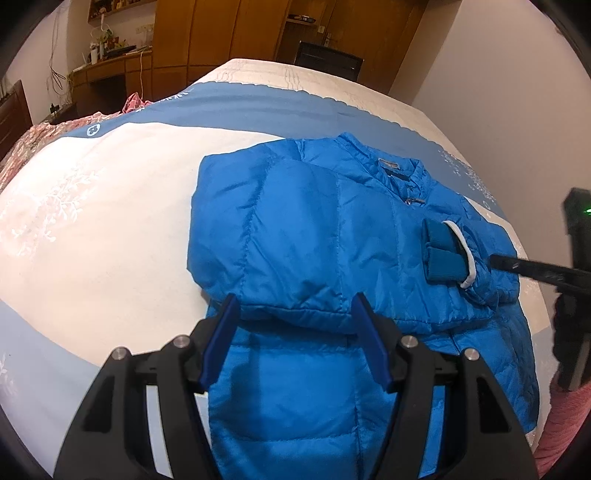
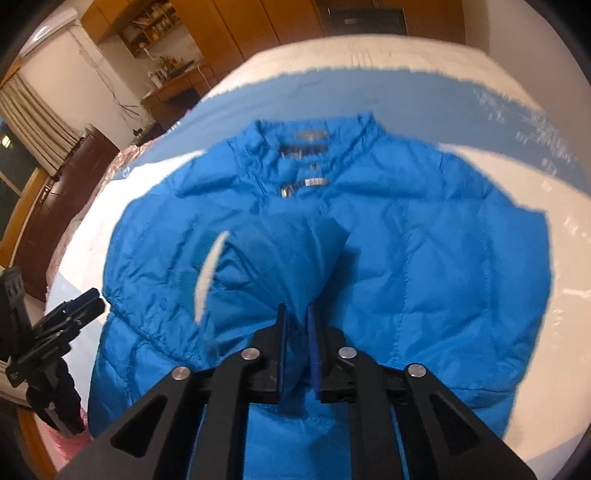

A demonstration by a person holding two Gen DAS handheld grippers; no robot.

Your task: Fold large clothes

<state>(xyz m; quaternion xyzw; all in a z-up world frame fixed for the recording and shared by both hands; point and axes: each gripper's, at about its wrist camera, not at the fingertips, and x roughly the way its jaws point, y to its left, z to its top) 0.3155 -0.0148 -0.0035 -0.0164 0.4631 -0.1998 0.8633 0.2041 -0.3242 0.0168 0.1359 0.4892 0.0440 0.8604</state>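
Observation:
A bright blue puffer jacket [image 1: 314, 229] lies front up on the bed, collar [image 2: 310, 136] at the far side. Both sleeves are folded across its chest. One sleeve's cuff [image 1: 443, 254], dark teal with a white trim, rests near the zipper. My left gripper [image 1: 295, 299] hangs open above the jacket's near half, just in front of the folded left sleeve, with nothing between its blue pads. My right gripper [image 2: 297, 308] has its jaws close together with a bunched fold of the cuffed sleeve [image 2: 295, 258] pinched between them. It also shows at the right edge of the left wrist view.
The bed's white and blue cover [image 1: 110, 221] spreads wide to the left of the jacket. Pink floral cloth [image 1: 37, 140] lies at the bed's far left. Behind the bed stand a wooden wardrobe [image 1: 221, 33], a cluttered desk [image 1: 110, 70] and a dark chair [image 1: 328, 61].

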